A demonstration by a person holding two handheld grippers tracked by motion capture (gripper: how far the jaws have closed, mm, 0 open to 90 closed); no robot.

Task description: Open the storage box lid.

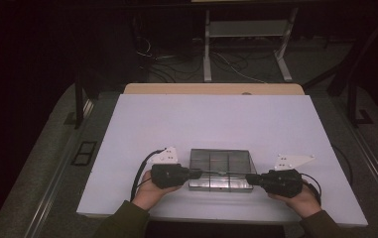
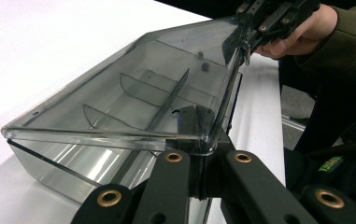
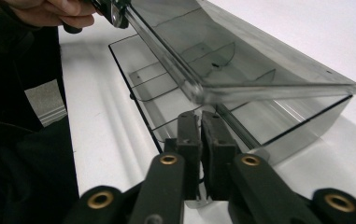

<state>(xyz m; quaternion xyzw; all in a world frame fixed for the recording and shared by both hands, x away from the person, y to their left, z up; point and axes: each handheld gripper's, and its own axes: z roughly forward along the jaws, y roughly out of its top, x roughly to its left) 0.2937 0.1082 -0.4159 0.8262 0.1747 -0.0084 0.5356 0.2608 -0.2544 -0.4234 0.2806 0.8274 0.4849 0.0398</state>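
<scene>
A clear smoky-grey plastic organiser box (image 1: 220, 169) with a hinged lid sits on the near middle of the white table (image 1: 211, 119), between the two hands. In the high view it reads as a flat rectangle crossed by thin divider lines, and whether the lid is up cannot be told from there. The gripper views settle it: the transparent lid (image 2: 119, 93) stands partly raised, tilted over the base, with curved partition walls (image 2: 133, 86) visible through it.

The left gripper (image 1: 195, 173) comes in from the box's left end. Its own view shows the black jaws drawn close together on the lid's near corner (image 2: 199, 137), pinching the rim. The same view shows the right gripper (image 2: 241, 46) far off at the opposite corner of the lid, with a hand (image 2: 302, 32) behind it.

The right gripper's own view shows its fingers (image 3: 187, 135) nearly together just below the lid's near corner (image 3: 196, 93); whether the pads press on the lid or the base wall cannot be told. Farther off, the left gripper (image 3: 117, 11) grips the lid's other end.

The high view alone gives the surroundings: olive sleeves (image 1: 122, 220) at the bottom edge, grey three-cornered plates (image 1: 293, 161), cables, and a white metal frame (image 1: 246, 44) on the dark floor beyond the table.
</scene>
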